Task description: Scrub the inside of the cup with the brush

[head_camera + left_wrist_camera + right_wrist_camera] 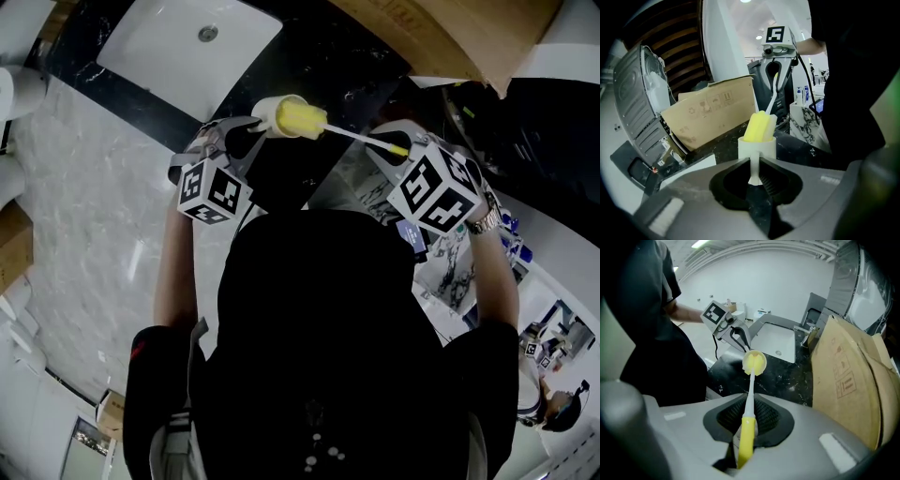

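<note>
A small white cup (270, 113) lies on its side in the air over the black counter. My left gripper (246, 131) is shut on it; in the left gripper view the cup's thin handle (754, 169) sits pinched between the jaws of that gripper (757, 177). The brush's yellow sponge head (302, 119) is pushed partway into the cup's mouth and sticks out of the cup (757, 147). My right gripper (396, 150) is shut on the brush's yellow grip (746, 437), and the white shaft runs from that gripper (749, 420) to the sponge (754, 363).
A white sink (187, 42) is set in the black marbled counter (319, 66) beyond the cup. A cardboard box (853, 376) stands to the right of the sink, with a grey metal appliance (642, 93) behind it.
</note>
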A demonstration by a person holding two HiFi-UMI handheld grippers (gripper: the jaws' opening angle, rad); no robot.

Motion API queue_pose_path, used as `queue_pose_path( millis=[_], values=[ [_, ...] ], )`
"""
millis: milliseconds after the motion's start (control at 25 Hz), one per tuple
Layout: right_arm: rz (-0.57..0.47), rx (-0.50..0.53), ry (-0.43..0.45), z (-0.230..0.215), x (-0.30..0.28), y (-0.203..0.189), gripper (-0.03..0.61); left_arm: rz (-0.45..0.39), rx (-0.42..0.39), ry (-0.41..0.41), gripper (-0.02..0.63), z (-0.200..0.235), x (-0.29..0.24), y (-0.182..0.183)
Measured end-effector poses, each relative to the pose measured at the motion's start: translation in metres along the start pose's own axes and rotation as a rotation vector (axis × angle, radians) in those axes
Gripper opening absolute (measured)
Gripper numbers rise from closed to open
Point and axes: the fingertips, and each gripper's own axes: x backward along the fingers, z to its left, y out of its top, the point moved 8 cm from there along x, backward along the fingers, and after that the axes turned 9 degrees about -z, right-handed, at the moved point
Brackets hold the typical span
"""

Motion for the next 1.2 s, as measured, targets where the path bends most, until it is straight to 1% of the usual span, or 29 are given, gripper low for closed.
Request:
queue_pose_path(
  millis=[120, 320, 480, 760, 1200],
  values=[
    [0.023, 0.027, 0.02, -0.002, -0.004, 0.003, 0.041, 0.013, -0.033, -0.019, 0.06, 0.0, -0.002, 0.004],
    [0.065, 0.094, 0.04, -0.006, -0.012, 0.013, 0.041, 0.045, -0.113, -0.056, 0.06, 0.001, -0.006, 0.012],
    [0.109, 0.149, 0.037, -0.009, -0.022, 0.02, 0.041, 0.056, -0.138, -0.072, 0.06, 0.001, -0.01, 0.017],
    [0.19, 0.215, 0.043, -0.016, -0.041, 0.027, 0.041, 0.069, -0.191, -0.095, 0.06, -0.003, -0.014, 0.025],
    [0.255, 0.281, 0.06, -0.014, -0.047, 0.018, 0.04, 0.072, -0.2, -0.093, 0.06, -0.006, -0.014, 0.028]
  ],
)
